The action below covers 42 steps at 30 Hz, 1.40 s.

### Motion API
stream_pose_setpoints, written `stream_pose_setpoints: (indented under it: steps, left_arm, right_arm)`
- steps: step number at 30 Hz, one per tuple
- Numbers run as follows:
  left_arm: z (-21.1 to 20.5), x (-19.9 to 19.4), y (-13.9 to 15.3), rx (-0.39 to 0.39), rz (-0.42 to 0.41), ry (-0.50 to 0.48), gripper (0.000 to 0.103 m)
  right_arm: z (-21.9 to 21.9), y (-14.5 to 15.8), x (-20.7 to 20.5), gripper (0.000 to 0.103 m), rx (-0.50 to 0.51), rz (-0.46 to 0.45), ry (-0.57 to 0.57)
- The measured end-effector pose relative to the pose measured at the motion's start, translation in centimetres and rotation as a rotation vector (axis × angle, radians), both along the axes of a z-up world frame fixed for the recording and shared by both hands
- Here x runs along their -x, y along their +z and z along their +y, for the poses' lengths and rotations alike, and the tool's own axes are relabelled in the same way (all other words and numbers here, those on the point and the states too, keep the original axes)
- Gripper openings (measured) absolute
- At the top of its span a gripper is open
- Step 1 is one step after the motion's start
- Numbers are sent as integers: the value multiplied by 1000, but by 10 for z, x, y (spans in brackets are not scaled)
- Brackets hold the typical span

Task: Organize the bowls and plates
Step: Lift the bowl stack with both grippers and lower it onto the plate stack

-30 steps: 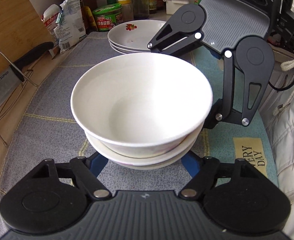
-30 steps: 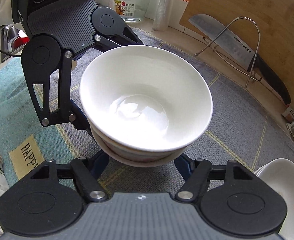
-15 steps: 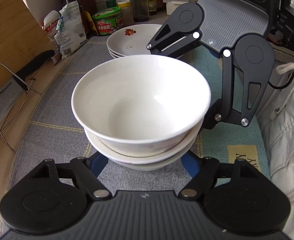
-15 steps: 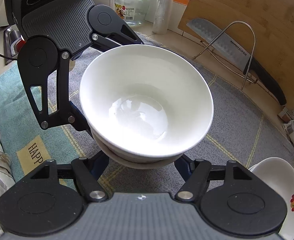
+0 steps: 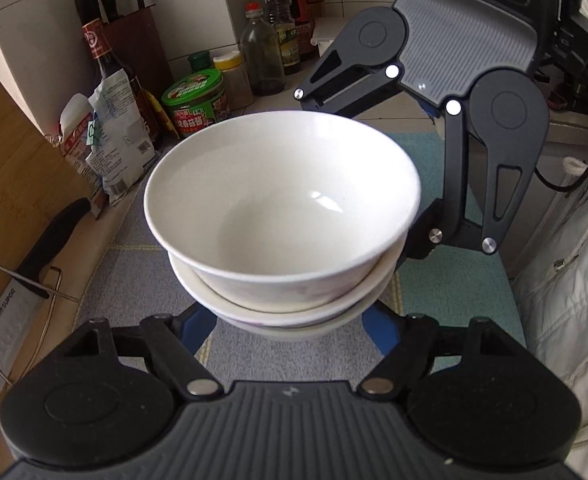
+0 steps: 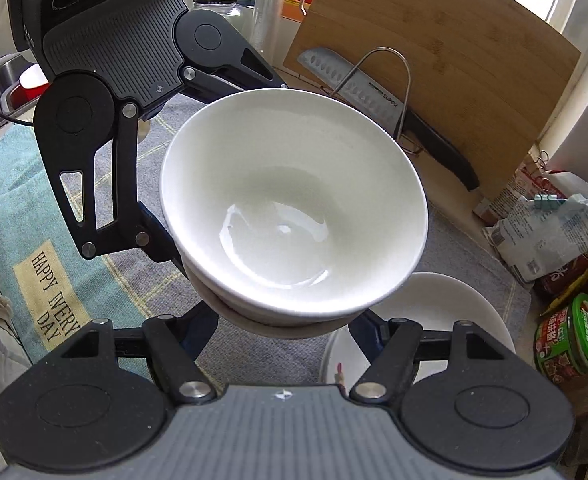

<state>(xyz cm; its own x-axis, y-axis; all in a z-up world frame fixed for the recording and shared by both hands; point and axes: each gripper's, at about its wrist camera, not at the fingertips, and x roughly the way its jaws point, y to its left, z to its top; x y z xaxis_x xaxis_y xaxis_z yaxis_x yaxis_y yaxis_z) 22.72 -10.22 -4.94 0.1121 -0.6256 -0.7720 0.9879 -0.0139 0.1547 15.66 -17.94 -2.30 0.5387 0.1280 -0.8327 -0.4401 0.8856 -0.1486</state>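
We hold a stack of white bowls at the centre of both frames, above the mat. Our left gripper and right gripper each have jaws closed against the lowest bowl's sides from opposite ends. The plates sit at lower right of the right view. Glazed ceramic looks slick, stiff and breakable, and the nested stack is probably heavy; we judge the bottom bowl's wall, under its rim, the safest hold.
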Motion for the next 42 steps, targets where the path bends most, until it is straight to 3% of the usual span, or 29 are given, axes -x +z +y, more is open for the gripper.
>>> stream_pose_setpoints:
  steps: [17, 42]
  left_arm:
    - [-107, -12, -33, 15, 7, -107, 79]
    - [-132, -25, -50, -10, 47, -68, 79]
  right_arm:
    - [-95, -15, 11, 76, 83, 18, -126]
    - [-122, -29, 0, 76, 57, 32, -159]
